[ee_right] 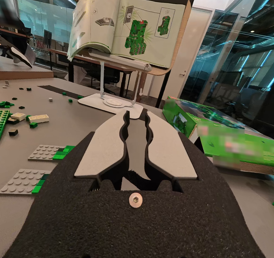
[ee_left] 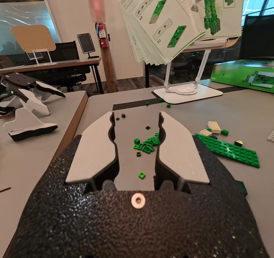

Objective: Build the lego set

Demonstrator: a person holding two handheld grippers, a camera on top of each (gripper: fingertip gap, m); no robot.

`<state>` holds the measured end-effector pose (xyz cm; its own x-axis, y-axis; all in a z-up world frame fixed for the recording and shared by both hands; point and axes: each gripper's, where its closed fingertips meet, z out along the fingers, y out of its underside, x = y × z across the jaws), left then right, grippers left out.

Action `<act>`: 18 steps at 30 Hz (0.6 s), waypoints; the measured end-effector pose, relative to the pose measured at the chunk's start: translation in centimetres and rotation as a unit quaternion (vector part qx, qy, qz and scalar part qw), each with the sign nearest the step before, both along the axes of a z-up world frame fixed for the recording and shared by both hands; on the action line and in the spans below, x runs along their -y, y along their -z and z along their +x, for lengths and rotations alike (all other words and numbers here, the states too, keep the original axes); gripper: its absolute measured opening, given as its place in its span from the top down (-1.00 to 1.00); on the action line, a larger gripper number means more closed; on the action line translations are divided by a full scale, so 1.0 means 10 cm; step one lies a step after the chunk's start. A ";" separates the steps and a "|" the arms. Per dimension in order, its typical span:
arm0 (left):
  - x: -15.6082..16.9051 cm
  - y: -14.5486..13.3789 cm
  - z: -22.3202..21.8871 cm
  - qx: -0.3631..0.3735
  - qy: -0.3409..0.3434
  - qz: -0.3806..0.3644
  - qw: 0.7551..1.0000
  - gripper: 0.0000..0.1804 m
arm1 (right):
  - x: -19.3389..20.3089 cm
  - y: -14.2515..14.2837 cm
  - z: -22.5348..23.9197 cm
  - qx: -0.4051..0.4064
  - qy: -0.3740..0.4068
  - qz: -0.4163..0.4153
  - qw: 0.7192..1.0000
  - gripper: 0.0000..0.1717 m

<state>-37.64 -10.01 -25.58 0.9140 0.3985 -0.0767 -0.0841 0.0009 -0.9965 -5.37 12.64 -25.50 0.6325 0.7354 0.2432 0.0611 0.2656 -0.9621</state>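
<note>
Small green plastic tiles, flat and square, lie heaped on the smooth grey table between the left gripper's wide-apart, empty fingers, near the right one. A studded green baseplate lies at 3 o'clock, cream bricks beyond it.

From the right wrist, the right gripper hovers with wavy-edged fingers narrowly parted on nothing. At 12 o'clock stands a white book stand; 2 grey studded plates at 9; a glossy green box at 3.
</note>
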 end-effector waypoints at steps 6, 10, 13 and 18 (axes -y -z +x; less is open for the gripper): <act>-0.04 0.00 0.07 -0.011 0.013 -0.005 1.000 0.40 | 0.05 0.01 -0.07 0.020 -0.011 0.016 1.000 0.79; -0.05 0.01 0.09 -0.013 0.017 -0.009 1.000 0.41 | 0.11 -0.08 -0.12 -0.006 -0.033 0.033 0.999 0.86; -0.07 0.02 0.10 -0.011 0.020 -0.011 1.000 0.42 | 0.09 -0.08 -0.17 -0.002 -0.034 0.036 0.999 0.86; -0.07 0.03 0.11 -0.014 0.022 -0.015 1.000 0.43 | 0.02 -0.26 -0.31 -0.087 -0.051 0.014 0.995 0.86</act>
